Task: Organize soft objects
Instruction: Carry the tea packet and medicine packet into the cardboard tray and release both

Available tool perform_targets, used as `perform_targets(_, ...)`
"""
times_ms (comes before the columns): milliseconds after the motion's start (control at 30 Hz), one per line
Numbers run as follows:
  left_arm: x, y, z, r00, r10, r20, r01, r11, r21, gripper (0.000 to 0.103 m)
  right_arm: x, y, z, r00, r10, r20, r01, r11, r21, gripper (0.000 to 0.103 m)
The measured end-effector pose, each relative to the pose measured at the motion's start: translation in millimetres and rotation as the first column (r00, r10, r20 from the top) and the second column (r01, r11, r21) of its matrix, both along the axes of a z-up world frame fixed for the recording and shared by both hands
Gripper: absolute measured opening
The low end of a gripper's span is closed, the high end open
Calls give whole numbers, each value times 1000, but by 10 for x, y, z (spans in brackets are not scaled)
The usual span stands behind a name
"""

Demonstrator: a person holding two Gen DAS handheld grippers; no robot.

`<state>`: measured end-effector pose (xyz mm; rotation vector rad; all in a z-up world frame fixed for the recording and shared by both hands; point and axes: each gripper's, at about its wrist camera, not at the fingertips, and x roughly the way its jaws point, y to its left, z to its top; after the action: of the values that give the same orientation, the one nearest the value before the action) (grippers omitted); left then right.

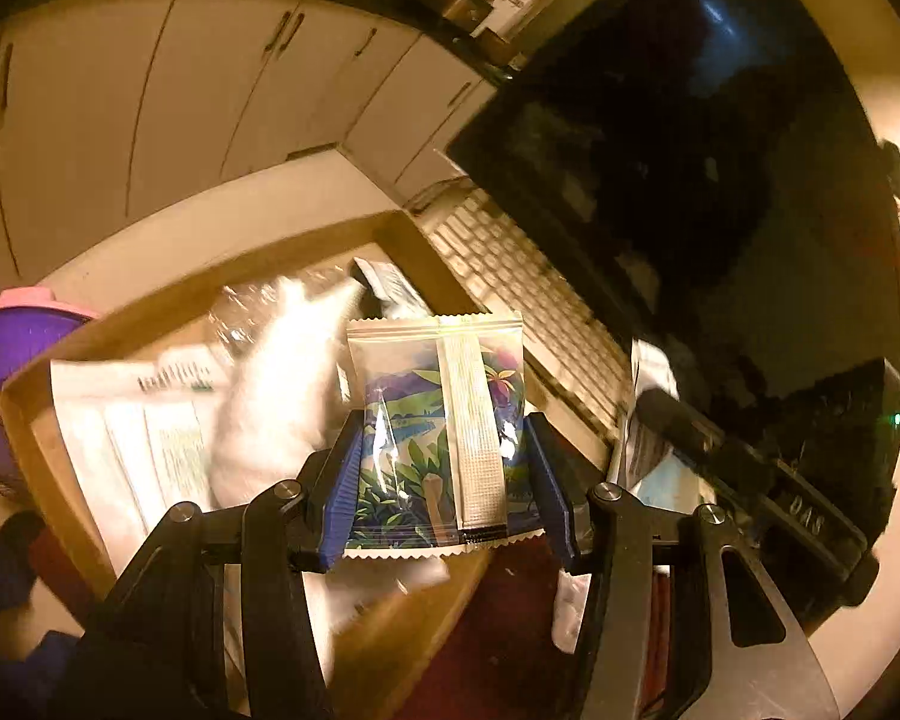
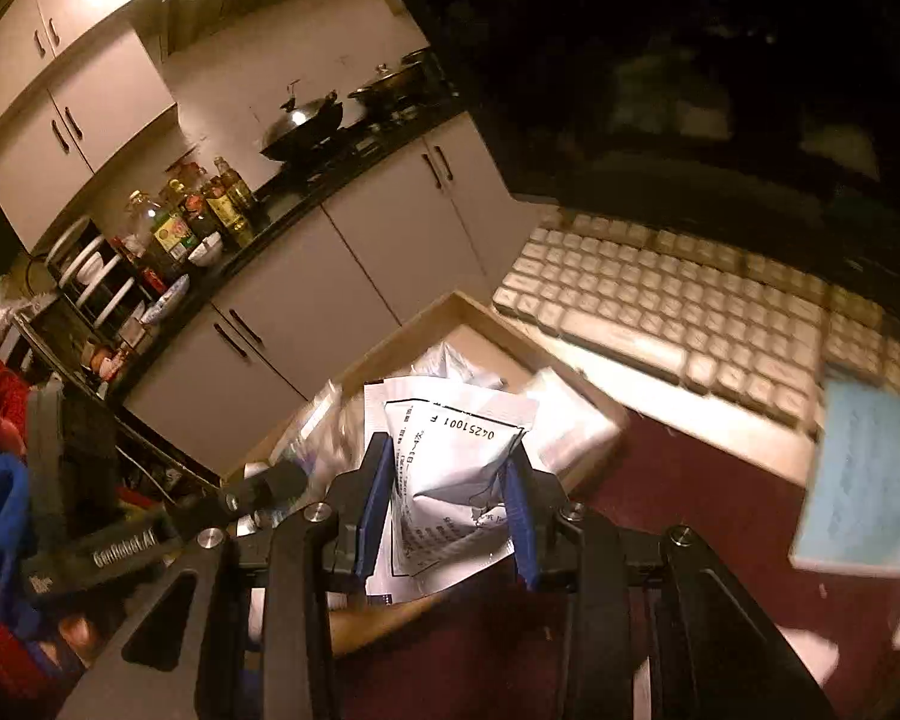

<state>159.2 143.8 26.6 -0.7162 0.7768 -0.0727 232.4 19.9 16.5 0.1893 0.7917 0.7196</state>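
Note:
My left gripper point(image 1: 444, 468) is shut on a clear snack packet point(image 1: 438, 420) printed with green leaves and hills, held upright between the blue pads over a shallow wooden tray point(image 1: 402, 234). In the tray lie a white fluffy object point(image 1: 282, 396), white paper packets point(image 1: 138, 438) and a clear plastic bag point(image 1: 252, 312). My right gripper point(image 2: 447, 510) is shut on a crumpled white pouch point(image 2: 456, 456) with black print, held above the near edge of the same wooden tray point(image 2: 450, 306). The left gripper's body point(image 2: 108, 540) shows at the lower left of the right wrist view.
A cream keyboard point(image 1: 510, 276) point(image 2: 690, 312) lies beside the tray, under a dark monitor point(image 1: 720, 150). A dark red mat point(image 2: 690, 510) covers the table, with a pale blue pad point(image 2: 864, 480) at its right. A purple bowl point(image 1: 6, 360) stands left. Kitchen cabinets point(image 2: 330, 294) are behind.

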Motion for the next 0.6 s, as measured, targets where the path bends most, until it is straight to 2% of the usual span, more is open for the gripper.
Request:
perform_targets(100, 143, 47, -68, 1000, -15, -22, 14, 1000, -26, 51, 342, 190, -92, 997, 7, -79, -7, 1000, -7, 35)
perform_targets(267, 285, -41, -140, 998, -29, -53, 31, 999, 43, 52, 718, 501, -256, 990, 4, -142, -9, 999, -38, 35)
perform_targets(433, 327, -85, -192, 996, -52, -69, 56, 997, 60, 53, 886, 719, -407, 982, -2, -186, -7, 999, -46, 37)
perform_targets(533, 277, -25, -177, 997, -59, -42, 59, 998, 4, 57, 930, 786, -472, 977, 2, -215, -10, 999, -40, 38)
perform_targets(600, 209, 38, -194, 998, -66, -19, 64, 996, -66, 59, 941, 795, -499, 974, -2, -225, -7, 999, -42, 39)
